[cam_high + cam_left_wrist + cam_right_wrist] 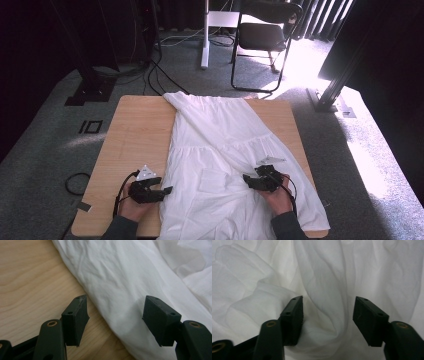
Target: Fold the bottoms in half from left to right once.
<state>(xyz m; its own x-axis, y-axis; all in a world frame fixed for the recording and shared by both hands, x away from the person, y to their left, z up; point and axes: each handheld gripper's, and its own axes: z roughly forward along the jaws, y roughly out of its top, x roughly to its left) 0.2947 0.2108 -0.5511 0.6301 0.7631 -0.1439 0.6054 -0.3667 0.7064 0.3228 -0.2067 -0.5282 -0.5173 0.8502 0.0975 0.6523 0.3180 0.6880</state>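
A white garment [225, 150] lies spread along the wooden table [135, 135], reaching from the far edge to the near edge, with a fold crossing it diagonally. My left gripper [167, 190] rests at the garment's near left edge. In the left gripper view it [116, 312] stands open, one jaw over bare wood [30, 277] and the other over the cloth [125, 277], with the hem running between them. My right gripper [247, 177] sits on the cloth at the near right. Seen from its own camera, it [328, 312] is open with a raised fold of cloth [324, 277] between the jaws.
Past the table's far edge stand a black folding chair [265, 35] and a white post [205, 35]. Black stand bases sit on the carpet at the far left [90, 92] and right [330, 95]. A cable loop [75, 182] lies on the floor left of the table.
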